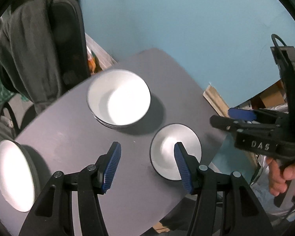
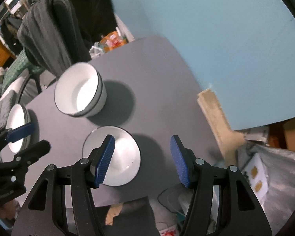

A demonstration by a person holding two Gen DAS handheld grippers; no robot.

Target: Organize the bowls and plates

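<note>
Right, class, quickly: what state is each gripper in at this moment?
Left gripper: open, holding nothing.
Right gripper: open, holding nothing.

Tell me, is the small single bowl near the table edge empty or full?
Empty. The small bowl stands upright and shows only its bare white inside.

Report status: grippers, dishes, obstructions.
Left gripper open, empty. Right gripper open, empty. Small bowl alone beside stacked bowls. Nothing in the way.
</note>
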